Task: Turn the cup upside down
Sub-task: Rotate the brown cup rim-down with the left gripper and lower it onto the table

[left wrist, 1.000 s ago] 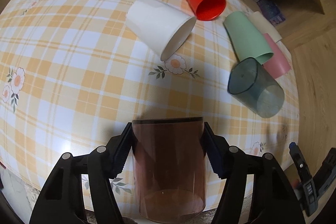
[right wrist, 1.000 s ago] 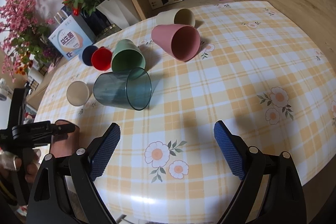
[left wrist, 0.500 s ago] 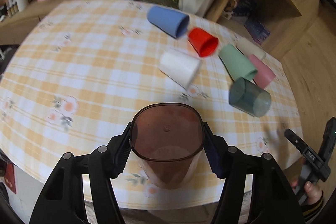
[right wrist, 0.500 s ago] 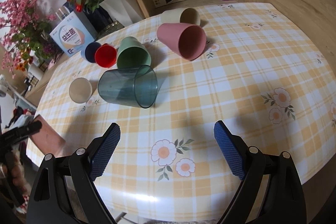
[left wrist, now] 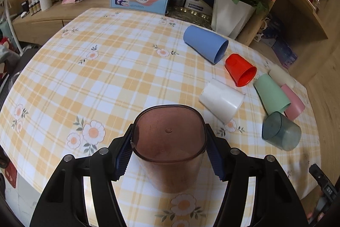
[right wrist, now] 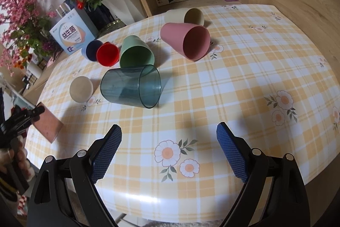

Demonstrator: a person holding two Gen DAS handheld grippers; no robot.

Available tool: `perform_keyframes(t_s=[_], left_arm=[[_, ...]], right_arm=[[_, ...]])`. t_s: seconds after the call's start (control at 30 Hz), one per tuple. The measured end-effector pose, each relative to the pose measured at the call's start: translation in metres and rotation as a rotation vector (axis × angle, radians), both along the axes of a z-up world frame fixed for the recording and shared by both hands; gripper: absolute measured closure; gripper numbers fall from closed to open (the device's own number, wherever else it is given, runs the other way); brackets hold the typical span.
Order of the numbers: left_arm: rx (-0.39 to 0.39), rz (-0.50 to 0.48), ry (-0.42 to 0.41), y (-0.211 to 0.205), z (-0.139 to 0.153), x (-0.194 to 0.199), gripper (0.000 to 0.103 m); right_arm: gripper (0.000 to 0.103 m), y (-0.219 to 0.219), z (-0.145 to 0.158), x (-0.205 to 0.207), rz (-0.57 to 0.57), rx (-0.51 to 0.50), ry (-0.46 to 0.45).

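Left wrist view: left gripper (left wrist: 169,155) clamped on brown see-through cup (left wrist: 170,148), blue pads pressing its two sides just under the closed base. Base faces up twd camera, mouth down, so cup reads as inverted. It sits at near edge of checked tablecloth (left wrist: 102,78); can't tell if rim is touching cloth or just above. Side grip prob chosen so wrist roll turns the cup w/o regrasp. Far right: blue cup (left wrist: 204,44), red cup (left wrist: 240,69), white cup (left wrist: 222,100), green cup (left wrist: 272,97), pink cup (left wrist: 294,102), teal clear cup (left wrist: 280,134), all lying on sides, well apart from held one.

Right wrist view: right gripper (right wrist: 169,153) wide open, nothing btwn pads, hovering over near part of table, likely just parked clear. Brown cup shows at far left edge as pinkish block (right wrist: 47,126) w/ left gripper on it. Teal cup (right wrist: 131,85) nearest lying cup, then green (right wrist: 136,52), pink (right wrist: 187,42), cream cup (right wrist: 187,15) far back.

My read: flip nearly done; remaining bit is set rim flat, release.
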State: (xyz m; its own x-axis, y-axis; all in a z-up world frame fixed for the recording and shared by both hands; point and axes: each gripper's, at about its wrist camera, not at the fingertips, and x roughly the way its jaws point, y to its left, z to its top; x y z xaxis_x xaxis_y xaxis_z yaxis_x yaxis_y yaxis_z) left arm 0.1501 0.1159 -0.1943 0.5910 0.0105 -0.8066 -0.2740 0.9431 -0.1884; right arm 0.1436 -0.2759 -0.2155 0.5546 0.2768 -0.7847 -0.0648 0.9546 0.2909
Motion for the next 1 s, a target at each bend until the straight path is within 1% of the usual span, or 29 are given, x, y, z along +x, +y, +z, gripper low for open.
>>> perform_keyframes(t_s=[0.23,0.57,0.67,0.83,1.0], left_arm=[[0.029,-0.036,-0.012,-0.015,0.0,0.004,0.042],[0.133,-0.074,-0.007,-0.038,-0.003,-0.008,0.042],[0.117,-0.081,0.005,-0.041,-0.007,-0.009,0.042],[0.151,-0.095,0.014,-0.049,-0.01,-0.011,0.042],[0.123,-0.098,0.024,-0.048,-0.008,-0.012,0.04]], right_arm=[[0.015,-0.001,-0.002,0.0,-0.005,0.004,0.012],[0.015,-0.001,0.002,-0.004,-0.006,0.009,0.003],[0.015,-0.003,0.003,-0.006,-0.009,0.011,0.001],[0.015,-0.006,0.009,-0.01,-0.018,0.007,-0.007],[0.015,-0.008,0.021,-0.013,-0.022,0.005,-0.024]])
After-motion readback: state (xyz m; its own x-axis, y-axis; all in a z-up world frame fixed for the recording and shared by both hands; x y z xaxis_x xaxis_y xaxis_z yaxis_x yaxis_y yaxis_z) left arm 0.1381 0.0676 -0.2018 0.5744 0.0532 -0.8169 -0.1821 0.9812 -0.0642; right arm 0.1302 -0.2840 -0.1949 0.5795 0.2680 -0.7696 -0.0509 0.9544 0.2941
